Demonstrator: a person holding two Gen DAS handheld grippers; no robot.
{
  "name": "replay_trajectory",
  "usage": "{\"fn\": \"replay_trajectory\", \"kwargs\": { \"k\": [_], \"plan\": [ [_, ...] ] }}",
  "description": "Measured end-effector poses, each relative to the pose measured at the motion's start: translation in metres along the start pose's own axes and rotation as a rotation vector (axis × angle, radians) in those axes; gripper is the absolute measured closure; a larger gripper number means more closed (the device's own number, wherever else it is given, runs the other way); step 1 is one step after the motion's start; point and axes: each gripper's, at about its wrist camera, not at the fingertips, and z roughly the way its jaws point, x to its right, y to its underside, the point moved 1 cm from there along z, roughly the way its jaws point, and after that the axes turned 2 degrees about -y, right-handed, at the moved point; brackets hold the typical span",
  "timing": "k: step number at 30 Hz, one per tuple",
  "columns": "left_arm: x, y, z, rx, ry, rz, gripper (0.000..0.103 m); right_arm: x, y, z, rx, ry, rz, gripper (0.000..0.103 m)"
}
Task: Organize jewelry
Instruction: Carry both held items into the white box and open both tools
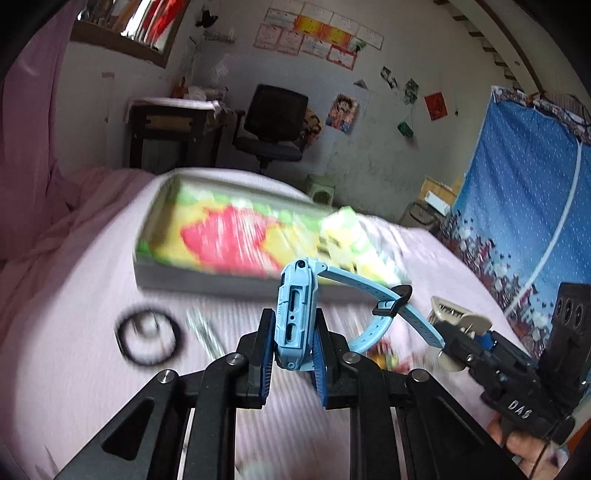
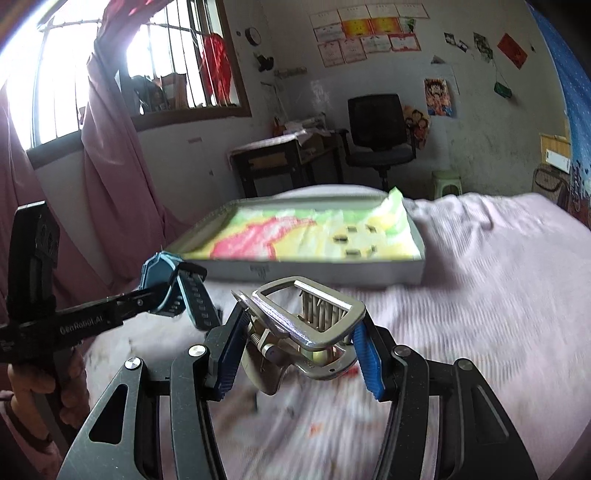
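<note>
Barred window [image 2: 147, 62] glowing with daylight, pink curtains [image 2: 107, 155], scuffed white wall with certificates [image 2: 365, 33] and posters, black office chair [image 2: 380, 133], dark desk [image 2: 280, 162], blue patterned hanging [image 1: 517, 206], pink-sheeted bed [image 2: 480, 277]

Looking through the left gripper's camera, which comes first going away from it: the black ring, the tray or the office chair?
1. Black ring, on the bedspread, left of the left gripper.
2. Tray, farther up the bed, holding a colourful cloth.
3. Office chair, by the far wall.
</note>
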Motion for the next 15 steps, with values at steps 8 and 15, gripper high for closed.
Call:
{"fn": "replay_trajectory", "kwargs": {
  "k": [8,15],
  "plan": [
    [-0.031,-0.073,0.031,-0.004,-0.122,-0.02,0.085,-0.008,-0.058,0.06,0.023,-0.037,-0.016,0.053],
    [-0.062,-0.079,0.077,-0.153,-0.224,-0.055,0.085,-0.025,-0.07,0.123,-0.067,-0.04,-0.023,0.053]
  ]
}}
